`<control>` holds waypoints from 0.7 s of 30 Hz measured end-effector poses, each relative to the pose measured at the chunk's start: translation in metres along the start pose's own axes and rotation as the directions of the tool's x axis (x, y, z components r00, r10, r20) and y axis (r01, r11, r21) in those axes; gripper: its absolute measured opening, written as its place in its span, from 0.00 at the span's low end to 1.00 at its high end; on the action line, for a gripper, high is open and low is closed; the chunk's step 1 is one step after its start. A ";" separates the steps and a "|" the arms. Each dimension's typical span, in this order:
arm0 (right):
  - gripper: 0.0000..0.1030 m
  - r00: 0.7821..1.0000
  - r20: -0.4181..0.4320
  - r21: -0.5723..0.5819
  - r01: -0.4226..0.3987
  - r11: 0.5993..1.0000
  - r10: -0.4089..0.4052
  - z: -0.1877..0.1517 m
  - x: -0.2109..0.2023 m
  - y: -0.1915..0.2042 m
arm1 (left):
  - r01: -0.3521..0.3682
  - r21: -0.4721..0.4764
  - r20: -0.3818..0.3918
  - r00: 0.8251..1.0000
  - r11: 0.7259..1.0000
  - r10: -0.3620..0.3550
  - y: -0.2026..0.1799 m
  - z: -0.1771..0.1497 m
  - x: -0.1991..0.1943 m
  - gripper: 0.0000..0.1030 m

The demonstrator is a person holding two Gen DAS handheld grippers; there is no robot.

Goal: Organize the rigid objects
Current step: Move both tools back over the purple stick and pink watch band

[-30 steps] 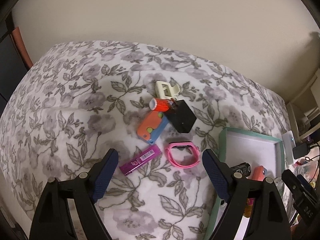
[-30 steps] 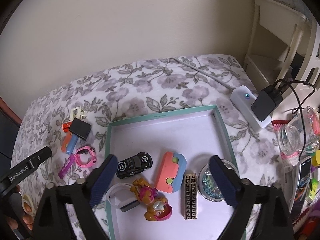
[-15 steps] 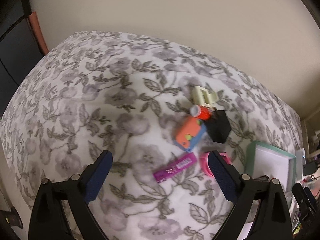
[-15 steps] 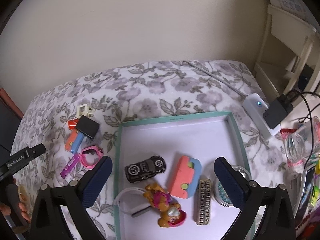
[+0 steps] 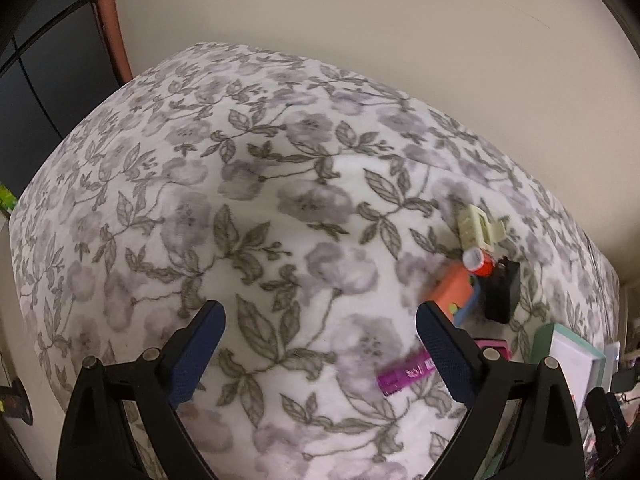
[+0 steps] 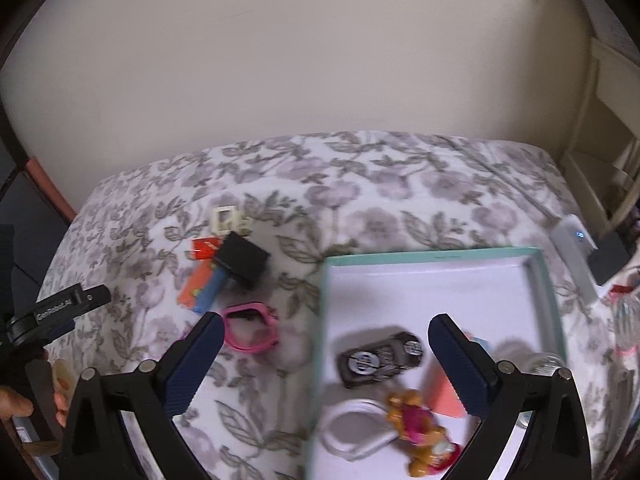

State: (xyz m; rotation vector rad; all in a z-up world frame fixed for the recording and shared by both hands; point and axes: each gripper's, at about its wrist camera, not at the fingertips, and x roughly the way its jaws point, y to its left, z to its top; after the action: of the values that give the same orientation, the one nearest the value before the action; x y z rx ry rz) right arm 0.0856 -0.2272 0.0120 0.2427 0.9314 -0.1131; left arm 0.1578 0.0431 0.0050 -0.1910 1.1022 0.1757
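Home bedroom, floral bedspread point(image 5: 280, 208), toys in tray point(image 6: 440, 258), cream shelf point(image 6: 600, 128)

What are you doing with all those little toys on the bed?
A person is tidying small things into a teal-rimmed tray with two hand-held grippers. The toy car and a puppy figure already lie in the tray. A pink band, a black box and a purple stick are out on the flowered bedspread. The left gripper and right gripper are both open, holding nothing.
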 end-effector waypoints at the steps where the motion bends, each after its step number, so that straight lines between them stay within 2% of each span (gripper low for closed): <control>1: 1.00 1.000 -0.003 -0.008 -0.011 1.000 0.011 0.000 0.004 0.006 | 0.002 -0.004 0.000 1.000 1.000 -0.002 0.001 0.001 0.001 0.94; 10: 1.00 0.997 -0.057 -0.076 -0.054 0.996 0.049 -0.005 0.040 0.045 | 0.028 0.000 -0.017 0.999 1.000 -0.028 -0.001 0.001 0.013 0.95; 18: 0.99 0.993 -0.098 -0.090 -0.067 0.994 0.059 -0.009 0.064 0.055 | 0.071 0.070 -0.073 0.995 0.995 -0.066 -0.021 -0.006 0.028 0.95; 21: 0.96 0.991 -0.111 -0.092 -0.082 0.992 0.071 -0.011 0.071 0.059 | 0.078 0.095 -0.090 0.994 0.992 -0.069 -0.028 -0.009 0.032 0.95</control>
State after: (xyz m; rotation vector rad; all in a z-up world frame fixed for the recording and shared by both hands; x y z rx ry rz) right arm 0.1310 -0.1670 -0.0415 0.1958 1.0307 0.0161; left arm 0.1705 0.0153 -0.0258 -0.1515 1.1852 0.0472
